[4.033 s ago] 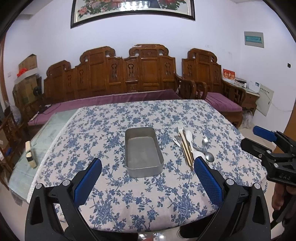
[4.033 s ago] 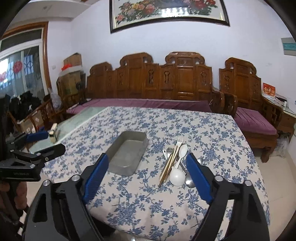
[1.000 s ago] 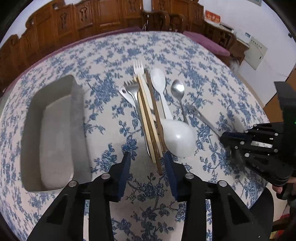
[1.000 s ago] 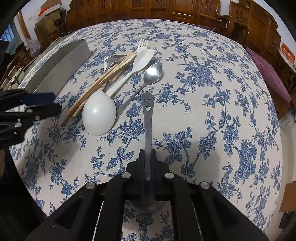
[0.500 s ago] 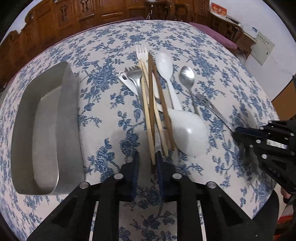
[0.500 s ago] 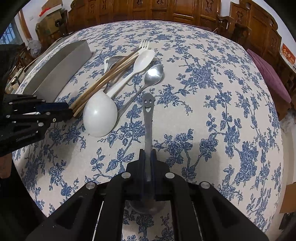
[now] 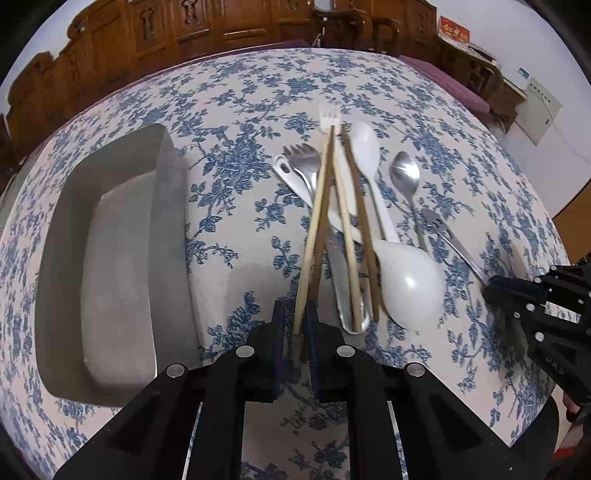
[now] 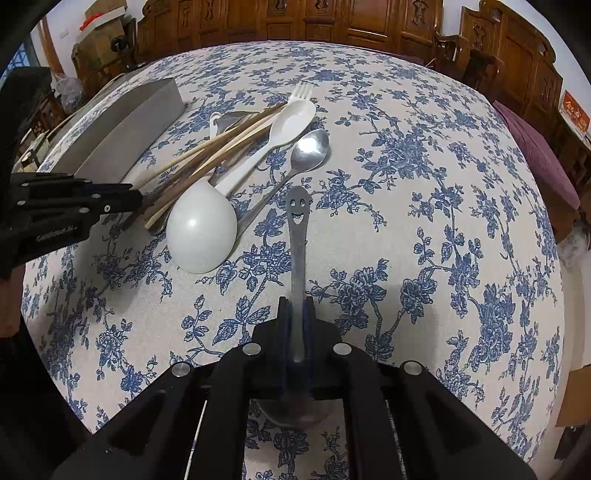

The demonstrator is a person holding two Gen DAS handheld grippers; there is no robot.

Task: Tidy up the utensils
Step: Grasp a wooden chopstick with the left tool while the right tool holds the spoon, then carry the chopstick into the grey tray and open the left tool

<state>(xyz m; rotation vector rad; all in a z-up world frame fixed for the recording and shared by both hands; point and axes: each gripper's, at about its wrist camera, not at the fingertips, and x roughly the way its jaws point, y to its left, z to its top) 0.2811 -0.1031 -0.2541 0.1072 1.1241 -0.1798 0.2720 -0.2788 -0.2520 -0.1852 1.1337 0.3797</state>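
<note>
My left gripper [image 7: 296, 319] is shut on the near ends of two wooden chopsticks [image 7: 318, 221], lifted clear of the utensil pile. Another pair of chopsticks [image 7: 356, 221], a white ladle [image 7: 404, 280], a white spoon [image 7: 367, 147], a metal spork [image 7: 301, 166], a white fork [image 7: 328, 117] and a steel spoon [image 7: 405, 173] lie on the floral cloth. My right gripper [image 8: 295, 308] is shut on a steel spoon with a smiley-face handle [image 8: 298, 229]. A grey metal tin [image 7: 110, 258] stands at the left.
Carved wooden chairs [image 8: 369, 18] with purple cushions ring the table's far side. The table's rounded edge [image 8: 554, 295] drops off at the right. Cardboard boxes [image 8: 99, 33] stand at the far left.
My left gripper has closed on two chopsticks and raised their near ends, swinging them left off the pile. My right gripper stays shut on the smiley spoon, barely moved.
</note>
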